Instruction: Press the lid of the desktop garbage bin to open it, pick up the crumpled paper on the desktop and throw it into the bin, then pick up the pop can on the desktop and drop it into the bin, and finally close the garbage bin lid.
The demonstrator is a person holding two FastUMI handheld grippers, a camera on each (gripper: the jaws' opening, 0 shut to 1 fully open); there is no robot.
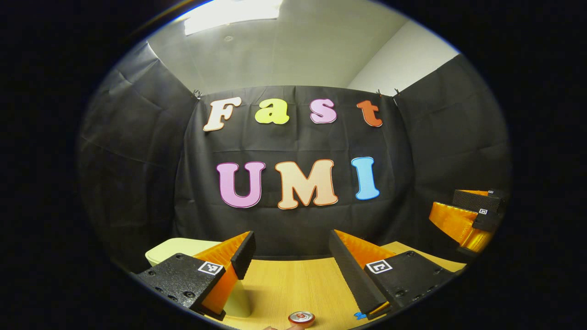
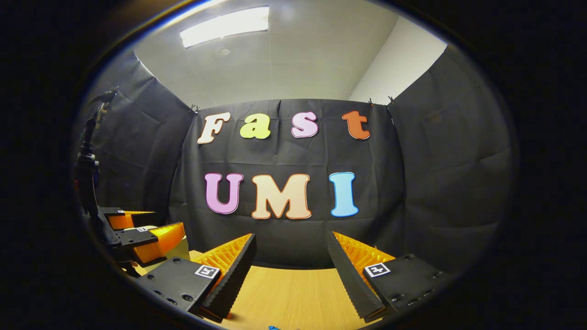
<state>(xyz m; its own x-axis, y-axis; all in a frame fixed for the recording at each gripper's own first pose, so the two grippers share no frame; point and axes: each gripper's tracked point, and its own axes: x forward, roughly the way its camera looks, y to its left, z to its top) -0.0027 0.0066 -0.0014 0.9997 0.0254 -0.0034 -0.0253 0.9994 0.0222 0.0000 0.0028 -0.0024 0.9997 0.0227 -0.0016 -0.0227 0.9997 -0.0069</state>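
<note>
Both tools hang high and level, left gripper point(image 1: 291, 256) and right gripper point(image 2: 290, 261) each spread wide on nothing. The pale garbage bin point(image 1: 172, 250) sits just behind the left finger, the pop can point(image 1: 301, 318) low on the desktop point(image 1: 293, 284). I'd dip the left gripper and press squarely on the lid.

Black cloth point(image 1: 293, 151) is hanging as the booth's wall across the middle of both views, creased and clipped at its top corners. Above it a pale ceiling point(image 2: 298, 55) is showing, with a light panel point(image 2: 224, 25) glowing at upper left (quite bright). A wooden tabletop point(image 1: 293, 284) is lying along the bottom.
</note>
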